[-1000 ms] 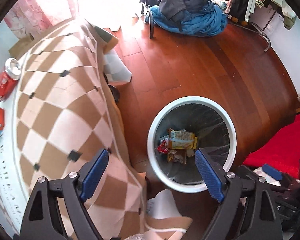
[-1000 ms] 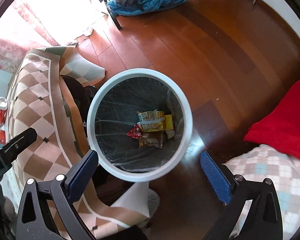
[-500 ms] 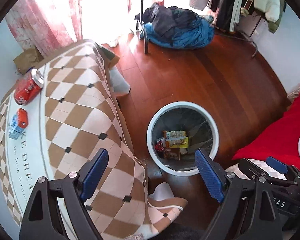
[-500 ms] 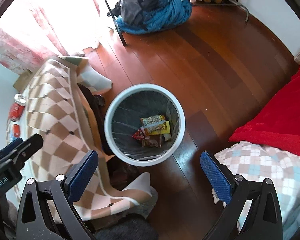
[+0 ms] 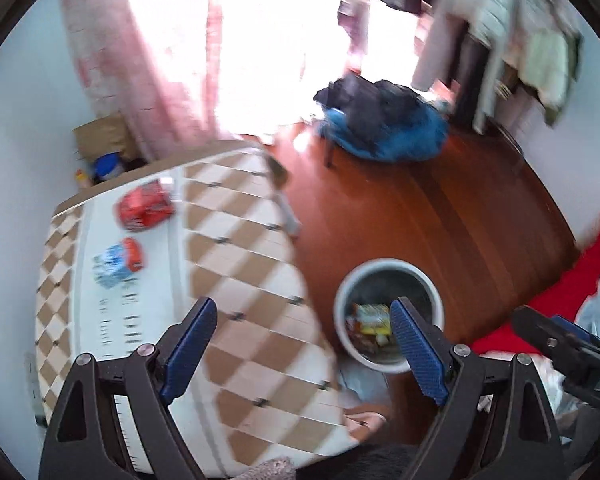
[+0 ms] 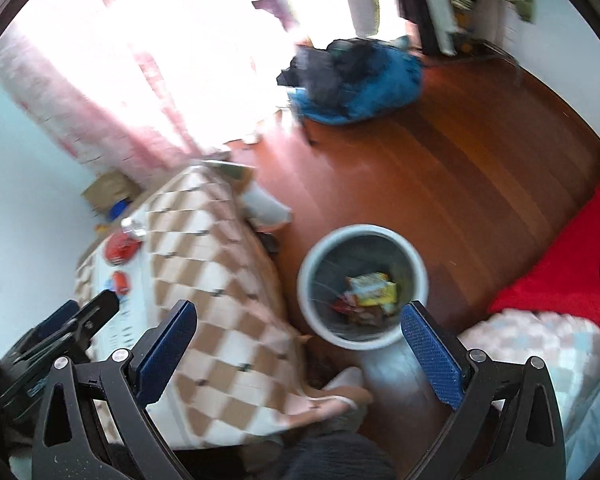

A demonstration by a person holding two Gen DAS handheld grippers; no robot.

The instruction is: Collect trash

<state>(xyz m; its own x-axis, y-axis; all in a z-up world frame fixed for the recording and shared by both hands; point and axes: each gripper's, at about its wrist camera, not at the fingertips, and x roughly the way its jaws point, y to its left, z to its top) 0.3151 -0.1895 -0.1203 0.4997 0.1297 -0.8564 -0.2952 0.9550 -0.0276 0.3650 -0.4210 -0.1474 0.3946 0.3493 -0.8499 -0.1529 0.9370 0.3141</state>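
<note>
Progress, judged: partly done. Wrappers [image 6: 370, 290] lie in bottom of white bin [image 6: 312, 256] on floor beside table [image 5: 236, 280]

Remaining: red can [image 5: 144, 208] on its side, small red-and-blue packet [image 5: 118, 262] just beside it, both on table, well apart from bin

Left gripper [image 5: 300, 344]: jaws spread wide, holding nothing
Right gripper [image 6: 298, 344]: same, nothing held

Left view: both items in plain sight, blurred. Right view: bin contents clearer; packet partly hidden behind left gripper body

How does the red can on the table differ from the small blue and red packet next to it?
The red can is rounded, nearly all red and lies on its side; the blue and red packet is flatter, mostly light blue with one red end. The can looks bigger and lies farther from the left gripper. Both rest on the tablecloth's white strip, untouched.
</note>
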